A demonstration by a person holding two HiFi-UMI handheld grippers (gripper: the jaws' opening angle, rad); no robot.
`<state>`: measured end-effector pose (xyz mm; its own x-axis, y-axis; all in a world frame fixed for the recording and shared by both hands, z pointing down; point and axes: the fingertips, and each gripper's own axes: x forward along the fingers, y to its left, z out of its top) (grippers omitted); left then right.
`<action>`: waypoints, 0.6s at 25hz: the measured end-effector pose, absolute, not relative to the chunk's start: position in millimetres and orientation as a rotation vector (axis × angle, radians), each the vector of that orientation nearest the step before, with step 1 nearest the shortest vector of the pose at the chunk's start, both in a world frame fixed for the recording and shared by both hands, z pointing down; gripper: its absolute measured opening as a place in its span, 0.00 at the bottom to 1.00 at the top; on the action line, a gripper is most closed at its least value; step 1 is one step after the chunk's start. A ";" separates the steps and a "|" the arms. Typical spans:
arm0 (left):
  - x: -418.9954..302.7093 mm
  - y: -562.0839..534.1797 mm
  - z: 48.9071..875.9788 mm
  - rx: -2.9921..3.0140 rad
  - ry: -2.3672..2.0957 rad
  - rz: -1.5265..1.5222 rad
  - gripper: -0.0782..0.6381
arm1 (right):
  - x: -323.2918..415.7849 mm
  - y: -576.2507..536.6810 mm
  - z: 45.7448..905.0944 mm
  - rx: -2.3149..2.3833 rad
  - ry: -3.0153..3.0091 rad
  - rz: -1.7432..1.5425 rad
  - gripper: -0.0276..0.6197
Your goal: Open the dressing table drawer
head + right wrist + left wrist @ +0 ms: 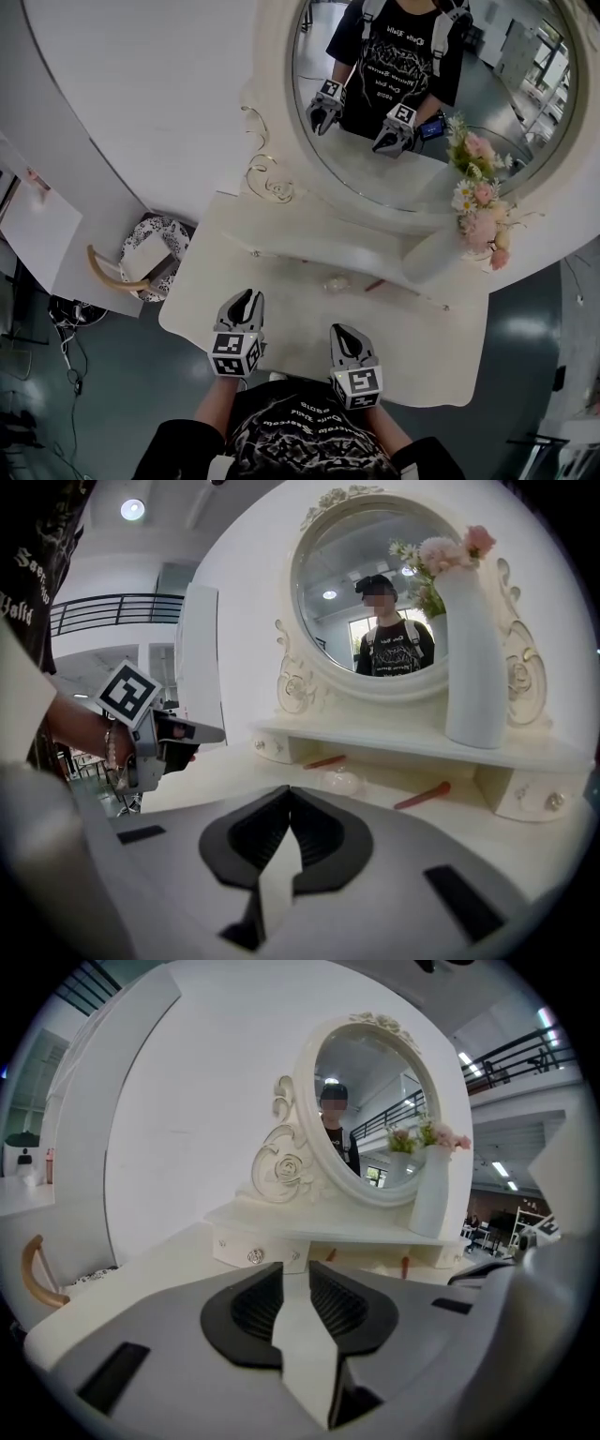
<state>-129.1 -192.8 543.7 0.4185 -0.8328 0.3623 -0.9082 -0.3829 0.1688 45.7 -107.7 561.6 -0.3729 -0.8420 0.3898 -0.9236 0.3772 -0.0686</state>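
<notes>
The small left drawer (251,1255), shut, with a round knob, sits under the shelf (337,1232). In the left gripper view it is just above and left of my left gripper (295,1274) tips, near but not touching. Those jaws stand slightly apart with nothing between them. My right gripper (289,799) is pressed together and empty. In the head view both hover at lower centre over the dressing table (309,319) front edge, tilted gently down.

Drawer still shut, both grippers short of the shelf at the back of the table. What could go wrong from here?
1. The drawer knob is small, and the left gripper has its fingers only slightly apart: it could miss or slip off.
2. The vase stands tall on the shelf above; a jerky pull might tip it.
3. Red sticks lie loose on the table and could get swept aside.
</notes>
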 end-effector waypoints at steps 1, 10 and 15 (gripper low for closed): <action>-128.0 -198.6 543.5 2.338 -1.490 0.308 0.26 | 47.4 -108.0 562.5 1.558 -2.346 0.403 0.06; -139.1 -244.0 552.0 2.287 -1.543 0.352 0.31 | 65.2 -109.1 567.3 1.624 -2.289 0.429 0.06; -144.1 -257.1 562.2 2.262 -1.544 0.418 0.31 | 69.3 -110.2 567.7 1.647 -2.262 0.428 0.06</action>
